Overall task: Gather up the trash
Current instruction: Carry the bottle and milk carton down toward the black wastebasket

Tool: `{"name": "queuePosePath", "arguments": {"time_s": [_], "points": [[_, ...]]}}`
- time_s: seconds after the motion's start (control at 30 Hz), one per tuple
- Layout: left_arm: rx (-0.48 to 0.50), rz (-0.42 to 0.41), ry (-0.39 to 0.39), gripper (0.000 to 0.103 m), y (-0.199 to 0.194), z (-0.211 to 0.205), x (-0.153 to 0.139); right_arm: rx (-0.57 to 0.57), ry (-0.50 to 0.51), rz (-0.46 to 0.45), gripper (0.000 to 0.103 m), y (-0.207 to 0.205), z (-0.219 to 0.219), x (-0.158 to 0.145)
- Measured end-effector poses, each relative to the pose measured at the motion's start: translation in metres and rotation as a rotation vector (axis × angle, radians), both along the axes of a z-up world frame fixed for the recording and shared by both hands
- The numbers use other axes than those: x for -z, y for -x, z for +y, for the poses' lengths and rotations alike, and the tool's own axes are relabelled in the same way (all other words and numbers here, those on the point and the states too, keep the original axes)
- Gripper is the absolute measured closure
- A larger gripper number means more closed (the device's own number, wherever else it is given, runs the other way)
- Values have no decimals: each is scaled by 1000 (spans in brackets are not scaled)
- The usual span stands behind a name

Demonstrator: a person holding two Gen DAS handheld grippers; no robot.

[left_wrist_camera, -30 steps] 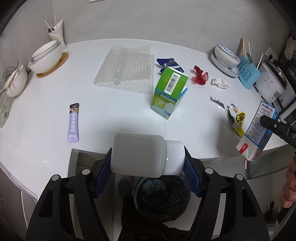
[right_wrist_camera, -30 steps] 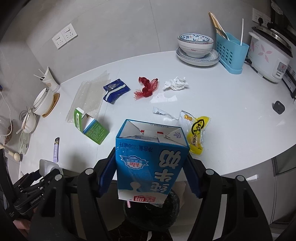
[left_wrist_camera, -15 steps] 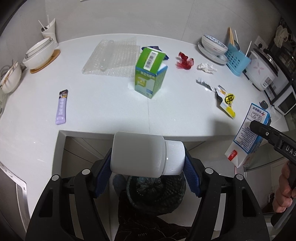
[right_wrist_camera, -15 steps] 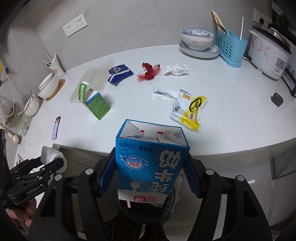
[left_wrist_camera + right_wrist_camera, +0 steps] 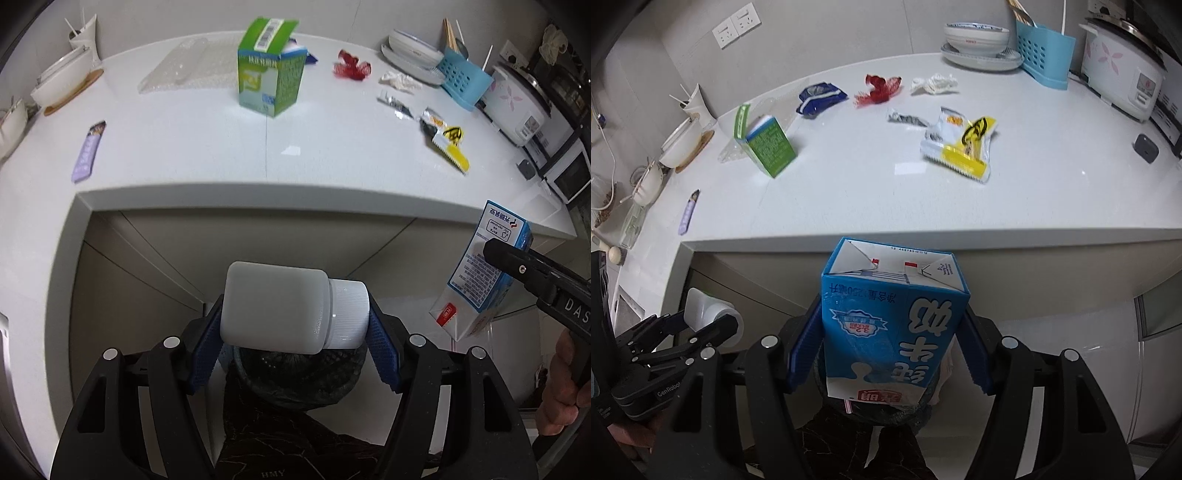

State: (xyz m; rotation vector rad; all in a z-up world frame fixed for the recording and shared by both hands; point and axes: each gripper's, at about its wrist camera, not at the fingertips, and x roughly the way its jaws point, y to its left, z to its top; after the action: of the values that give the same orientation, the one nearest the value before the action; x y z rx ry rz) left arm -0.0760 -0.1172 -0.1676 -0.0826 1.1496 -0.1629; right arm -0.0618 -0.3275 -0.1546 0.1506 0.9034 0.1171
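My left gripper (image 5: 293, 332) is shut on a white plastic bottle (image 5: 280, 306), held sideways over a dark-lined trash bin (image 5: 295, 380) on the floor below the counter edge. My right gripper (image 5: 888, 350) is shut on a blue milk carton (image 5: 890, 328), held above the same bin (image 5: 886, 411). The carton also shows at the right of the left wrist view (image 5: 484, 273). The bottle shows at the left of the right wrist view (image 5: 709, 314).
On the white counter (image 5: 849, 192) lie a green box (image 5: 764, 144), yellow wrapper (image 5: 964, 144), red netting (image 5: 877, 88), crumpled tissue (image 5: 934, 83), blue packet (image 5: 820, 98), foil scrap (image 5: 905, 118), purple sachet (image 5: 687, 212) and bubble wrap (image 5: 188, 70). Bowls, a blue rack and a rice cooker stand at the back.
Both grippers have drawn back from the counter and lowered, so the bottle and the carton now hang over the bin below the counter edge. Both stay shut on their loads.
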Motion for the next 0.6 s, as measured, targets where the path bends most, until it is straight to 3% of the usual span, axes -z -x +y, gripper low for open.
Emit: {"name": "queuePosePath", "arguments": {"time_s": [0.6], "points": [[1, 44, -18, 36, 0, -5, 69, 12, 60, 18, 39, 1, 1, 72]]}}
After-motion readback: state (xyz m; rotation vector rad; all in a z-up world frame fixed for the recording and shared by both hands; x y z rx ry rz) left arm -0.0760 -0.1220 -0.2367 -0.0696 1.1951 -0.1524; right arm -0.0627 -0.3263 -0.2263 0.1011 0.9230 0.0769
